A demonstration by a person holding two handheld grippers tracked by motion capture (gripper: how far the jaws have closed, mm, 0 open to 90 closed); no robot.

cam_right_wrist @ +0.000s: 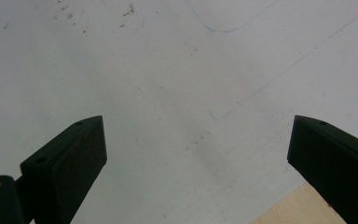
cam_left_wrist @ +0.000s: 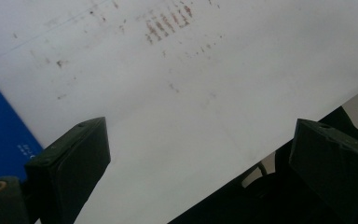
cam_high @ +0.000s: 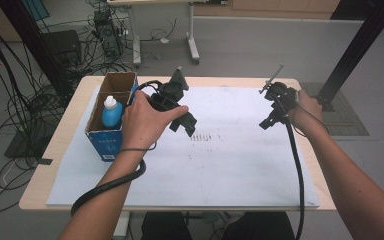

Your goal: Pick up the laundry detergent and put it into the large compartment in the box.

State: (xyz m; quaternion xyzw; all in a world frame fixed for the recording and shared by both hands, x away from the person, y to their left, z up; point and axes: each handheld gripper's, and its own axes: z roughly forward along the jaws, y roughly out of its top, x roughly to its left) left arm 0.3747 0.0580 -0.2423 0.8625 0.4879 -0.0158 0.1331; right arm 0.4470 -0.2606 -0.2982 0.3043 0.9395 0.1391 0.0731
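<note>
Hovering over the white sheet [cam_high: 220,165] on the counter [cam_high: 50,170], the left gripper [cam_high: 182,121] has its fingers [cam_left_wrist: 70,163] spread wide, with nothing between them. Rows of brown marks [cam_left_wrist: 165,21] on the sheet lie ahead of those fingers, and the blue side of a box [cam_left_wrist: 0,135] shows just beside the left one. In the high view this box [cam_high: 111,120] stands open-topped behind the left hand [cam_high: 142,122], with a white-capped blue bottle [cam_high: 111,112] upright inside it. The right gripper [cam_high: 270,117] is well apart from the left, near the sheet's far right part, held by the right hand [cam_high: 307,106]. Its fingers [cam_right_wrist: 67,161] are also spread wide and empty above the sheet, whose edge and the bare wood of the counter [cam_right_wrist: 307,205] pass under the right one.
</note>
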